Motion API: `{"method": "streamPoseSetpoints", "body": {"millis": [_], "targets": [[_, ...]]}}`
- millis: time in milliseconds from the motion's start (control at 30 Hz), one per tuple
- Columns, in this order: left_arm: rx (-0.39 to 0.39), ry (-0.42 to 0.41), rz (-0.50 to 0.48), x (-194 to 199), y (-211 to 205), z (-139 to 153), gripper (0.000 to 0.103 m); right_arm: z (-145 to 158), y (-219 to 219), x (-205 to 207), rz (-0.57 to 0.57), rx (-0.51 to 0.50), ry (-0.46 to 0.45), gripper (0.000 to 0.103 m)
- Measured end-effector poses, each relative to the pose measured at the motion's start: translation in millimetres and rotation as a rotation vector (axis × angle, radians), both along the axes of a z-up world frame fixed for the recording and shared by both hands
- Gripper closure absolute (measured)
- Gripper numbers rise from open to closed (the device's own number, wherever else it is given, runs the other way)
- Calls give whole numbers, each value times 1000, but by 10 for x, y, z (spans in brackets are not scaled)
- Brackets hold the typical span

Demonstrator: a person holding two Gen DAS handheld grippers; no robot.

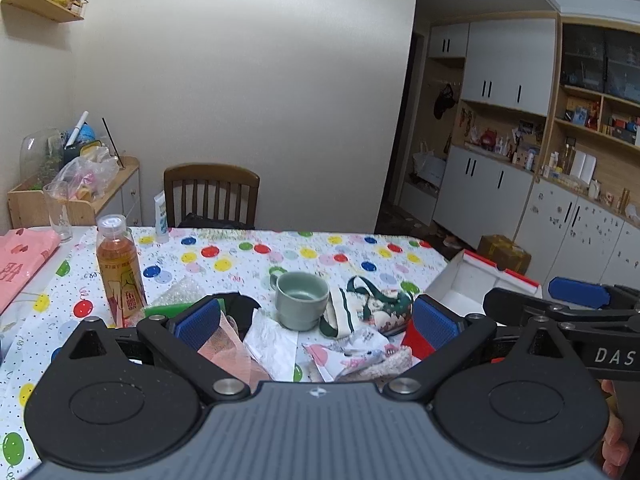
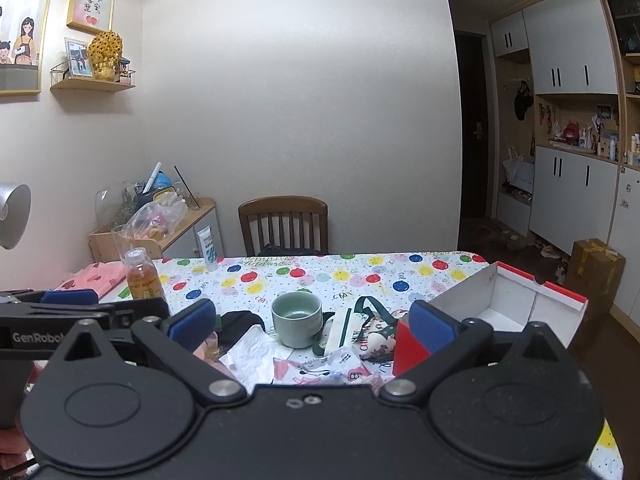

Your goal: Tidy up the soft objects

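Note:
Soft things lie in a heap on the balloon-print tablecloth [image 1: 240, 256]: a green-and-white patterned cloth bag [image 1: 372, 308] [image 2: 370, 326], a pink mesh cloth [image 1: 230, 346], a crumpled white tissue [image 1: 270, 344] [image 2: 250, 354], a printed tissue pack [image 1: 348, 354] [image 2: 320, 368] and a black cloth [image 1: 240, 306] [image 2: 240, 322]. My left gripper [image 1: 316, 320] is open and empty above the heap. My right gripper [image 2: 312, 322] is open and empty just to its right. A red-and-white open box [image 1: 476, 280] [image 2: 508, 300] stands at the right.
A grey-green cup [image 1: 302, 300] [image 2: 297, 318] stands amid the heap. A tea bottle [image 1: 119, 268] [image 2: 142, 276], a glass [image 1: 58, 212] and a white tube [image 1: 161, 220] stand at the left. A wooden chair [image 1: 212, 196] is behind the table; a pink bag [image 1: 20, 260] lies far left.

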State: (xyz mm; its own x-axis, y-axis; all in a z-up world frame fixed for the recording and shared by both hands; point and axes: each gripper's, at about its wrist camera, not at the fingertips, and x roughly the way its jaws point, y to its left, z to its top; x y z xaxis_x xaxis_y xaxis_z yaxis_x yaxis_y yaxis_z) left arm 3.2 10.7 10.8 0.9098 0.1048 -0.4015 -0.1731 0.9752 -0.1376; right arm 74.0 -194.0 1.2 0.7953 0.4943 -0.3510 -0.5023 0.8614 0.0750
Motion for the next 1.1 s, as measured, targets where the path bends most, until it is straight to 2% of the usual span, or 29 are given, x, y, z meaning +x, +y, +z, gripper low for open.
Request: {"method": "streamPoseSetpoints", "body": {"millis": [300, 500, 667, 900, 1100], "targets": [[-12, 8, 10, 17, 32, -15, 0, 0, 6, 8, 9, 0, 7, 0], [15, 16, 25, 84, -7, -51, 0, 2, -5, 79, 17, 5, 14, 0], [1, 72, 36, 229, 13, -187, 0, -121, 8, 207, 43, -8, 31, 0], [0, 100, 101, 448, 153, -300, 0, -272, 53, 544, 63, -12, 98, 0], [19, 175, 153, 691, 282, -588, 0, -461, 183, 809, 134, -60, 147, 1]]}}
